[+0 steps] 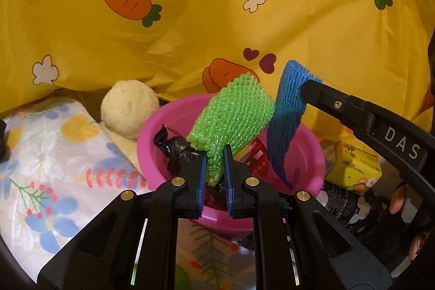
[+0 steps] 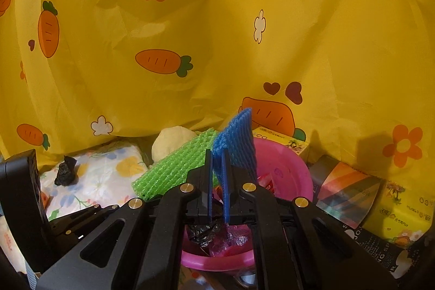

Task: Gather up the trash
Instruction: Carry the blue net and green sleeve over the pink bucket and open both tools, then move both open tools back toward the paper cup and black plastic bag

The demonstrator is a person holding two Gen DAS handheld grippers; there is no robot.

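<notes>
A home setting: a yellow carrot-print cloth (image 1: 217, 4) hangs behind a pink plastic basin (image 1: 310, 154). Left of the basin lies floral bedding (image 1: 54, 154); to its right, yellow tissue packs (image 1: 353, 167).

left gripper (image 1: 214, 154): jaws nearly closed, clamped on green foam net (image 1: 233, 113), held over pink basin (image 1: 152, 137). right gripper (image 2: 216, 154): closed on blue foam net (image 2: 239, 137), above same basin.

Two foam nets (image 1: 233, 113), one pink basin (image 1: 312, 154), two yellow tissue packs (image 2: 402, 211)
</notes>
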